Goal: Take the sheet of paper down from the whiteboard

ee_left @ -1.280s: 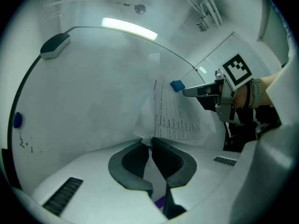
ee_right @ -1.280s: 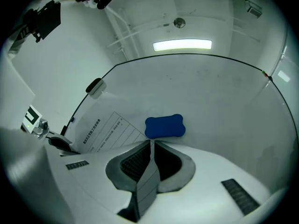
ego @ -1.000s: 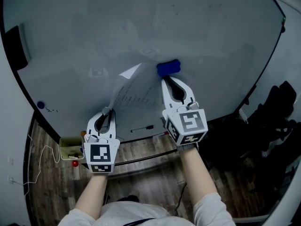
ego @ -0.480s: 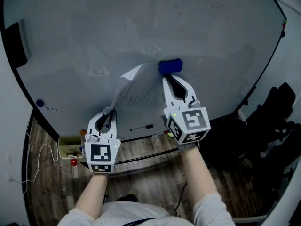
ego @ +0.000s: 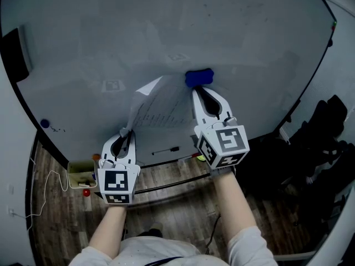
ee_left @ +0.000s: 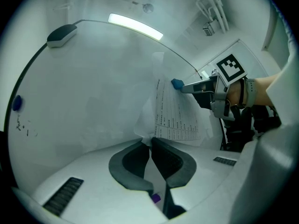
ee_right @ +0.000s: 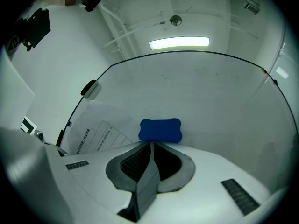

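A printed sheet of paper (ego: 161, 107) hangs on the whiteboard (ego: 166, 26), its top-left corner curled away from the board. A blue bone-shaped magnet (ego: 198, 77) pins its top-right corner. My left gripper (ego: 128, 132) is shut on the sheet's lower-left corner, and in the left gripper view the paper (ee_left: 175, 115) rises straight out of the pinched jaws (ee_left: 151, 139). My right gripper (ego: 197, 90) points up at the board. Its jaws look shut, tips against the lower edge of the magnet (ee_right: 160, 130), with the paper (ee_right: 98, 136) to their left.
A black eraser (ego: 15, 54) and a small blue round magnet (ego: 44, 123) sit on the board's left side. A marker (ego: 167, 150) lies on the ledge below the sheet. A yellow box (ego: 82, 173) stands lower left. Dark furniture (ego: 327, 143) crowds the right.
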Demonstrator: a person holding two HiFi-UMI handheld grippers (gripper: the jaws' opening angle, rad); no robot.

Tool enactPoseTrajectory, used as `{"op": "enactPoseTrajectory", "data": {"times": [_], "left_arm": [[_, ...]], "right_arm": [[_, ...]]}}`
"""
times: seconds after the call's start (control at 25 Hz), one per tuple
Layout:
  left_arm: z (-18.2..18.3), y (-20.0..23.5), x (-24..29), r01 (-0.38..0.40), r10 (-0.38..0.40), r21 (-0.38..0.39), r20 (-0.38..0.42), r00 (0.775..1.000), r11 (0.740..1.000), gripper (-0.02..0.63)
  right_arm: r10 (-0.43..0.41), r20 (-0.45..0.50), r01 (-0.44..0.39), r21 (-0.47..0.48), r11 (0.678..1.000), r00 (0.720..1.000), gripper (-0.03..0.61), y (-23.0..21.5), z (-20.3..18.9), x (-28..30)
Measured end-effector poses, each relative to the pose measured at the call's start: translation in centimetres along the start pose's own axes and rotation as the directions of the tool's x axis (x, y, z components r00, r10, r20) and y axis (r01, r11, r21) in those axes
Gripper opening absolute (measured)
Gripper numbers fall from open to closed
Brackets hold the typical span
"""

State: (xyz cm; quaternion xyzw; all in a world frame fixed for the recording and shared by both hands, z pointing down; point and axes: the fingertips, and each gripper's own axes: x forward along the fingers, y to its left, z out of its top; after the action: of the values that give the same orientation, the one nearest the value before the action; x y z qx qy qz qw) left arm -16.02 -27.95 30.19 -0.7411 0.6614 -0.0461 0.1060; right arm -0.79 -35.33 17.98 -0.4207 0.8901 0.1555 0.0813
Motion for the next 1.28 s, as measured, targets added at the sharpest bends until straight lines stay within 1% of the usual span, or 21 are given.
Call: {"op": "enactPoseTrajectory", "data": {"times": [0.48, 0.92, 1.12, 1.28], "left_arm": [[-0.6, 0.5, -0.3, -0.003, 0.003, -0.03, -0.009, 1.0, 1.0, 0.026], [-1.1, 0.9, -0.6, 0.005, -0.006, -0.053, -0.021, 1.0, 0.999, 0.025], [-1.2, 0.6, -0.9, 0.018, -0.02, -0.081, -0.027, 0.999, 0.997, 0.025], [-1.3, 0.5, -1.1, 0.026, -0.028, -0.081, -0.024, 0.999, 0.996, 0.025]], "right_arm": [[-0.006, -0.001, 0.006, -0.002, 1.0, 1.0, 0.02, 0.0, 0.0, 0.2], [-0.006, -0.019, 0.006, 0.012, 1.0, 1.0, 0.02, 0.3, -1.0, 0.5], [-0.007, -0.033, 0.007, 0.013, 1.0, 0.999, 0.02, 0.5, -1.5, 0.3], [-0.005, -0.045, 0.006, 0.015, 1.0, 0.999, 0.02, 0.7, -2.1, 0.1]]}}
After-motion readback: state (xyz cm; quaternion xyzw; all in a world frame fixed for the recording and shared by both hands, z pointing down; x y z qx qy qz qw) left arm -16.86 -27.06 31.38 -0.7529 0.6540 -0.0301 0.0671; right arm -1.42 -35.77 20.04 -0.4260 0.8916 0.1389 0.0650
